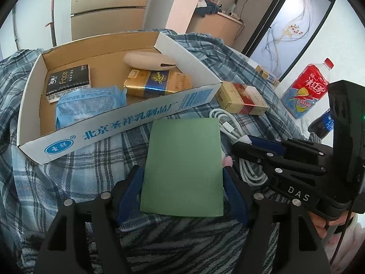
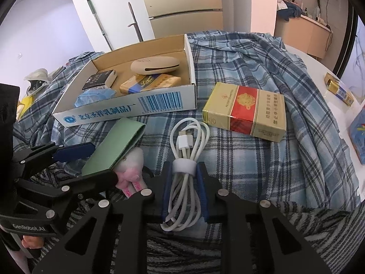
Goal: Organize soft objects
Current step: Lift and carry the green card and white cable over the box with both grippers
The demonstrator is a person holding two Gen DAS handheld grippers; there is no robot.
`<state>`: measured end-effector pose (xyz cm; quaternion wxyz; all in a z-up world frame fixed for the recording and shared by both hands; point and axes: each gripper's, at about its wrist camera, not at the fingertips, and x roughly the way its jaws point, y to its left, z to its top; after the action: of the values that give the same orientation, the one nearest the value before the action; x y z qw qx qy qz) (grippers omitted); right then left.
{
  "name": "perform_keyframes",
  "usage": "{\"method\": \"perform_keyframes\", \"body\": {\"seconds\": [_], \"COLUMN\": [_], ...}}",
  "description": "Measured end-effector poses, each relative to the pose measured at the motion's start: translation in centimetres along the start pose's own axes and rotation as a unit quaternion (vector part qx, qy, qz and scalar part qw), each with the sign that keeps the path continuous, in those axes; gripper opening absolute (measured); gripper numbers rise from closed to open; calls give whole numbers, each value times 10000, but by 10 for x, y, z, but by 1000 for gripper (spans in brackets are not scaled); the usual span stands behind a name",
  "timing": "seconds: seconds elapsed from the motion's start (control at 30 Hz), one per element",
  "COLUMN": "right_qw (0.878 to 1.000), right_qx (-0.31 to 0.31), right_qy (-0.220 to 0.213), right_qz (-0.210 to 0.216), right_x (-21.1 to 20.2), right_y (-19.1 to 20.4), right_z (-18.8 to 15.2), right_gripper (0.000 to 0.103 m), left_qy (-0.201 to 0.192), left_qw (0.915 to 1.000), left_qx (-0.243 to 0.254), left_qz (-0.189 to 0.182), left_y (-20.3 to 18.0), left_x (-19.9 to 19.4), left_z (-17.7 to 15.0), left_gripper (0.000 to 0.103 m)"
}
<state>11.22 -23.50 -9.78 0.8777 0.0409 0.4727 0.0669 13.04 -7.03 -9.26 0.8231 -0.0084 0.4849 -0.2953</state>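
Nearest in the right wrist view, the right tongs [image 2: 182, 180] are clamped on a coiled white cable [image 2: 186, 171]: their blue pads press both sides of the bundle just below its white fabric strap, and the loops spill out toward the camera and away toward the plug end. The cable is smooth, glossy and round in section.

To the left, the left tongs [image 1: 182, 182] stand parted around a flat green pouch [image 1: 183, 166]. One blue pad lies beside each long edge; whether they press on it I cannot tell. The pouch is rectangular, matte, with a felt-like surface. Just beside its right edge lies a small fluffy pink-and-white plush toy [image 2: 132, 171], partly tucked under the pouch.

All of this rests on a soft blue plaid cloth [image 2: 251, 164], rumpled into folds, with a grey striped fabric nearer.

Farther right lies a gold and red cigarette pack [image 2: 246, 111], a hard glossy box lying flat.

Farther left sits a shallow cardboard tray [image 1: 127, 125], white outside with blue print and bare brown inside. It holds a crinkly blue plastic packet [image 1: 91, 105], a black tissue pack [image 1: 68, 82], a gold and blue pack [image 1: 157, 83] and a smooth beige oval case [image 1: 148, 61].

At the far right stands a bottle with a red label [image 1: 305, 89].
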Motion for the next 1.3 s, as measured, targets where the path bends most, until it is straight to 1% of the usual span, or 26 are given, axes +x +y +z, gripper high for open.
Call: {"method": "perform_keyframes", "body": {"seconds": [0.17,0.23,0.3,0.47,0.57,0.7,0.77,0.9,1.0,1.13,1.2,1.3], "right_qw": [10000,9997,9987,9947,9915,9858,9820,9721,9654,9596,9574,9544], "right_qx": [4,5,-1,20,-14,-181,-275,-416,-465,-487,-486,-509], "right_qy": [-70,-219,-447,-951,-1227,-1603,-1812,-2251,-2516,-2727,-2810,-2906], "right_qz": [44,137,247,400,437,469,466,505,509,492,457,447], "right_x": [-3,-9,-18,-36,-46,-59,-67,-82,-90,-96,-99,-101], "right_y": [0,0,0,-1,2,10,12,17,19,18,19,18], "right_z": [0,-1,-2,-4,-5,-7,-9,-13,-15,-18,-18,-20], "right_gripper": [21,21,21,21,21,21,21,21,21,21,21,21], "left_qy": [3,-36,-185,-827,-1297,-1872,-2159,-2579,-2922,-2996,-3121,-3215], "left_qw": [10000,10000,9998,9963,9906,9803,9736,9614,9498,9459,9414,9375], "left_qx": [11,24,55,216,400,546,602,694,778,831,823,814], "left_qz": [12,9,-50,66,159,300,434,663,798,924,975,1050], "left_y": [-1,-1,-2,-8,-15,-23,-27,-31,-36,-40,-41,-43], "left_x": [0,-1,-6,-30,-47,-69,-79,-93,-104,-106,-110,-113], "left_z": [0,-1,-2,-7,-11,-18,-21,-26,-31,-32,-34,-36], "left_gripper": [73,71,70,70,70,70,70,70,70,70,70,70]}}
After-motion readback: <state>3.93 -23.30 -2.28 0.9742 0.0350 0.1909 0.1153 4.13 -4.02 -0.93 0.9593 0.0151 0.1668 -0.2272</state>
